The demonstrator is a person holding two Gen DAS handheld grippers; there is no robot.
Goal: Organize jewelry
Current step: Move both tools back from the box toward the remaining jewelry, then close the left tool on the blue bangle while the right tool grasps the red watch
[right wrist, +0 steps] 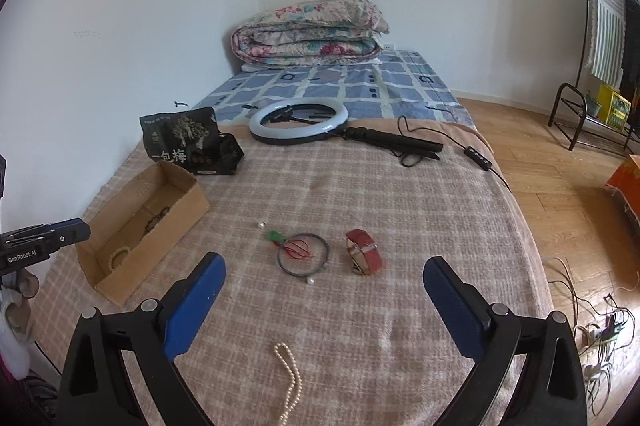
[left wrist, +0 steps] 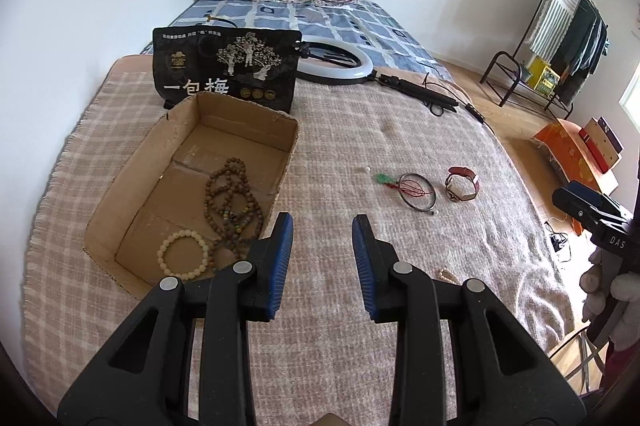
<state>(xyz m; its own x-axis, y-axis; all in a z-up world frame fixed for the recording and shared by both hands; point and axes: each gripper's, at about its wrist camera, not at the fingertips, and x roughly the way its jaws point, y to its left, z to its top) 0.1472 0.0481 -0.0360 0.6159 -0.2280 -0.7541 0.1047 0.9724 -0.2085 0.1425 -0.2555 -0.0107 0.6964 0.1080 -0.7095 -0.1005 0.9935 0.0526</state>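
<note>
Your left tool [left wrist: 322,230] hangs just beside the cardboard box [left wrist: 132,185], its pads a little apart with nothing between them. 2 pieces already lie in the box: the dark bead necklace [left wrist: 232,201] and the pale bead bracelet [left wrist: 184,254]. Your right tool [right wrist: 324,276] is spread wide and empty above the blanket [right wrist: 360,185], pointing toward the loose pieces: the wire bangle [right wrist: 304,254] with its green charm, the red watch [right wrist: 364,254] just beside it, and the pearl strand [right wrist: 290,382] nearest you. The step in hand looks like picking the next piece. Lower over 1 item, close gently, then carry it to the box.
</note>
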